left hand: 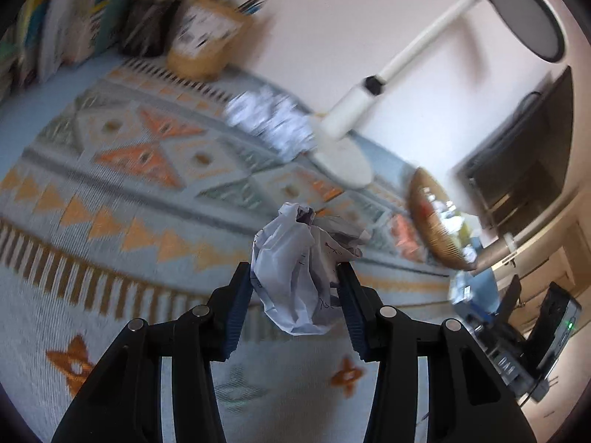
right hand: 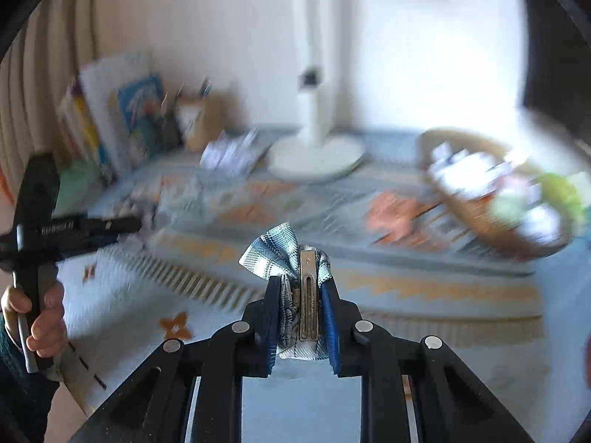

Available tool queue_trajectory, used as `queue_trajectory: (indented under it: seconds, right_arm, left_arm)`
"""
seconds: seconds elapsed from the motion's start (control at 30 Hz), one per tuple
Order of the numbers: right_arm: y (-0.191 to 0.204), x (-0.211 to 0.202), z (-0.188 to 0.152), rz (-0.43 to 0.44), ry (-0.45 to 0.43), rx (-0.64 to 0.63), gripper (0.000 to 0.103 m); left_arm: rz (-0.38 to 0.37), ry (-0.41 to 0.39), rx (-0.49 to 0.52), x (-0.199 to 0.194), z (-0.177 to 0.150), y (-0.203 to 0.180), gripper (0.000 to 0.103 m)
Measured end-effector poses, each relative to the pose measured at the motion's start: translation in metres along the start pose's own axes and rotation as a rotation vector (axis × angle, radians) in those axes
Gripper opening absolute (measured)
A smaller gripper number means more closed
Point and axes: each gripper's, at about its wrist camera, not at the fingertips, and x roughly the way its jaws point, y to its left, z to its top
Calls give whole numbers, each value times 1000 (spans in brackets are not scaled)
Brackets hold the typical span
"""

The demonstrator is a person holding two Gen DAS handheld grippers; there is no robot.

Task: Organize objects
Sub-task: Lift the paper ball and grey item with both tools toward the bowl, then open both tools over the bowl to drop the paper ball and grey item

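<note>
Pinching a crumpled white paper ball (left hand: 295,273), left tongs (left hand: 295,277) closed on its middle; light, crushable. Right tongs (right hand: 301,288) clamp a soft blue plaid fabric hair clip (right hand: 295,288), gripped across its stiff metal bar.
</note>
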Motion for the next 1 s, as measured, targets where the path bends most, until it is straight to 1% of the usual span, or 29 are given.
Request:
queue_trajectory:
  seconds: [0.07,0.13,0.17,0.23,0.27,0.3,0.33,0.37,0.43,0.5,0.57,0.67,0.7,0.73,0.77,0.8,0.83,0.9,1.0]
  right_arm:
    - [-31,-24,11,-61,-57,34,20]
    - [-67,-46,22,-129,-110,79,20]
    - [-86,-55,27,-157,-131,107,20]
    - [-124,-70,37,-212,-167,169,20]
    - [-141,-75,42,-235,-178,203,20]
    - [-157,-78,47,-245,-183,238,21]
    - [-178,-79,54,-236,-183,285,21]
    - [-190,-78,60,-227,-184,311,21]
    - [-213,-75,76,-230,-192,346,21]
    - [-225,-68,90,-229,-192,363,21]
    - [-237,-54,105,-213,-182,391,21]
    - [-249,-27,123,-166,-161,417,21]
    - [-254,-18,128,-158,-151,425,21]
    - [-258,-7,134,-153,-146,429,23]
    - [-260,0,137,-147,-146,427,27]
    - [-263,8,141,-144,-134,426,44]
    - [-268,17,144,-135,-104,436,60]
    - [-273,23,141,-105,-96,453,60]
    - [-271,13,132,-118,-106,456,60]
  left_arm:
    - [-11,-7,48,3,9,-25,44]
    - [-32,1,102,14,19,-56,44]
    - [-50,9,140,25,26,-79,44]
    - [-74,18,189,43,33,-111,44]
    - [-86,25,224,58,38,-135,44]
    - [-91,29,244,68,41,-150,44]
    - [-96,34,270,80,45,-169,44]
    - [-106,38,306,98,51,-195,44]
    - [-120,45,355,120,59,-226,44]
    - [-129,47,402,146,69,-260,44]
    - [-136,46,433,170,77,-285,44]
    - [-151,45,479,193,80,-309,44]
    - [-155,40,502,199,80,-314,47]
    - [-154,36,511,205,81,-318,51]
    - [-150,35,511,211,82,-320,57]
    - [-135,41,504,219,85,-321,76]
    - [-124,40,495,223,86,-320,86]
    - [-116,43,468,226,87,-309,86]
    - [-111,67,432,213,86,-287,86]
